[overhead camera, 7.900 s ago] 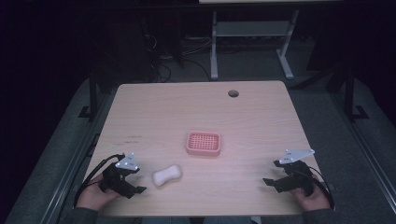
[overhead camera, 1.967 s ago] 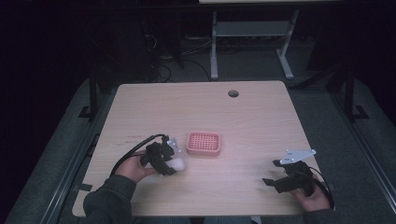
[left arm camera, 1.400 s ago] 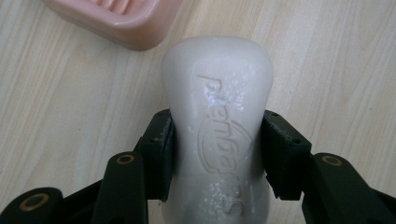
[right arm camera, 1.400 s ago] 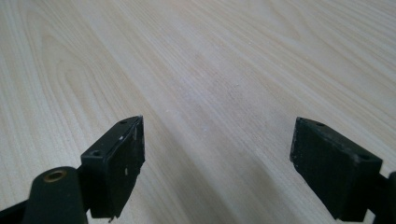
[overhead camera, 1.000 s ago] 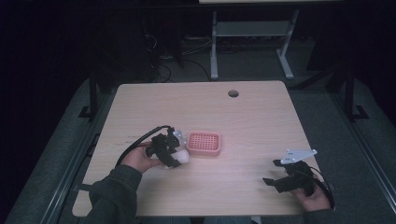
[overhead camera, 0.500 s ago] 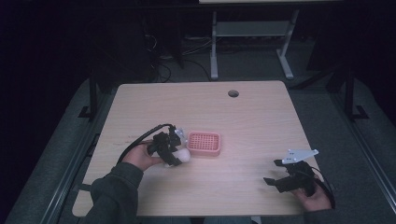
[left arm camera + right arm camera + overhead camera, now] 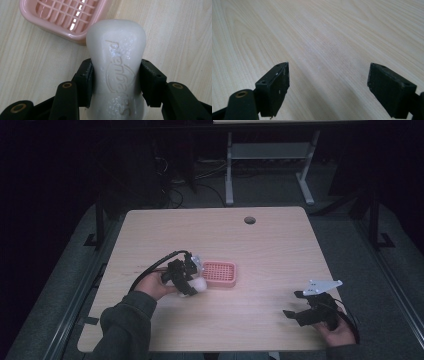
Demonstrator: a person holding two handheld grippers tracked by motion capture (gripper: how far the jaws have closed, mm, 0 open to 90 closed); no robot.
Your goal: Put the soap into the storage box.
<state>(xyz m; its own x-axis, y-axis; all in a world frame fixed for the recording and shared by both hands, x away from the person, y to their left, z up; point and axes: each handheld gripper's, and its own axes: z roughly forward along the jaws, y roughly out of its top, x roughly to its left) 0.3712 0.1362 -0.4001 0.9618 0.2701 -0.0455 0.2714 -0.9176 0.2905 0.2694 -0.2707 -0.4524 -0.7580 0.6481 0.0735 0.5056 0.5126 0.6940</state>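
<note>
Left claw [image 7: 196, 281]: closed on the soap [image 7: 117, 67], its two black jaws pressing the bar's narrow waist from either side, as the left gripper view shows.
Soap: a white bar with a pinched middle and raised lettering on its upper face; in the high view it [image 7: 200, 285] sits at the tip of the left claw, just left of the dish and near its near-left corner. Whether it touches the table cannot be told.
Dish [image 7: 218, 273]: a pink rectangular tray with a grid floor, lying flat near the middle of the table; in the left gripper view its corner [image 7: 63, 18] lies just beyond the soap's far end.
Left hand [image 7: 152, 286]: grips the left claw from the near-left, a dark green sleeve behind it and a black cable looping off.
Right claw [image 7: 297, 306]: jaws wide apart with nothing between them; the right gripper view shows bare wood under the gap [image 7: 328, 82].
Right hand [image 7: 340, 332]: at the near-right edge, well apart from the dish.
Table [image 7: 280, 250]: pale wood, with a round hole near its far edge.
</note>
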